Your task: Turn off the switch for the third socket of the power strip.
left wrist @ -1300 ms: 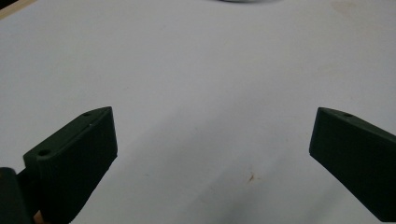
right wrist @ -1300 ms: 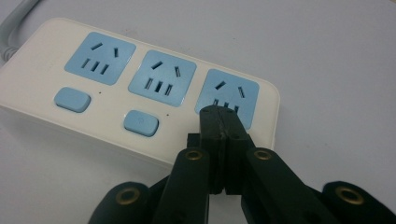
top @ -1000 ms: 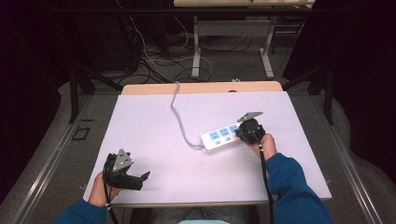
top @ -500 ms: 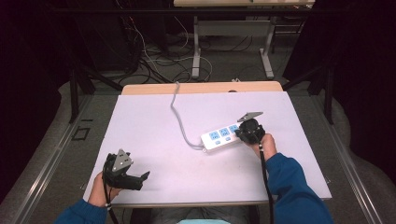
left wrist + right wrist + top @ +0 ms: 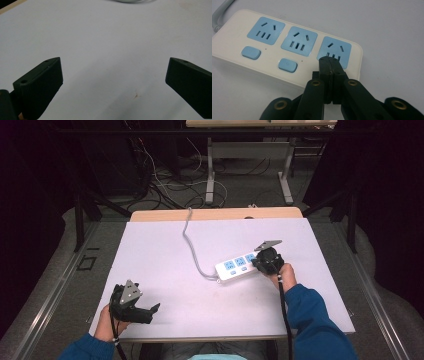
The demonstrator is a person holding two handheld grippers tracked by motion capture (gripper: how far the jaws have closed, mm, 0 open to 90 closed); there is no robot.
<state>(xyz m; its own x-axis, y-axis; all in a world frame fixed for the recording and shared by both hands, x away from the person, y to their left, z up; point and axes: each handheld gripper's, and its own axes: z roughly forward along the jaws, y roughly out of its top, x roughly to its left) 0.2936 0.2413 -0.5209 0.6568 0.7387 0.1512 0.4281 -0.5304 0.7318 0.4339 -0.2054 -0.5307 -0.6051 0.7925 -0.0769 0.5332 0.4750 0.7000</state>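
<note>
Right gripper view: right gripper, jaws pressed together holding nothing, tips over the power strip mid-table; rigid, light, likely slippery plastic; grasp across its narrow sides; left gripper gapes wide, empty.

Table: pale lilac-white top, wooden strip along far edge. Faint brown speck on surface near left front. Strip: cream, three blue sockets, two blue buttons showing, flat on top right of centre, lying at slant. Cord: grey, leaves strip's left end, curves across top toward far edge and over it. Rest of top bare white. Floor beyond table: tangled cables, metal legs.
</note>
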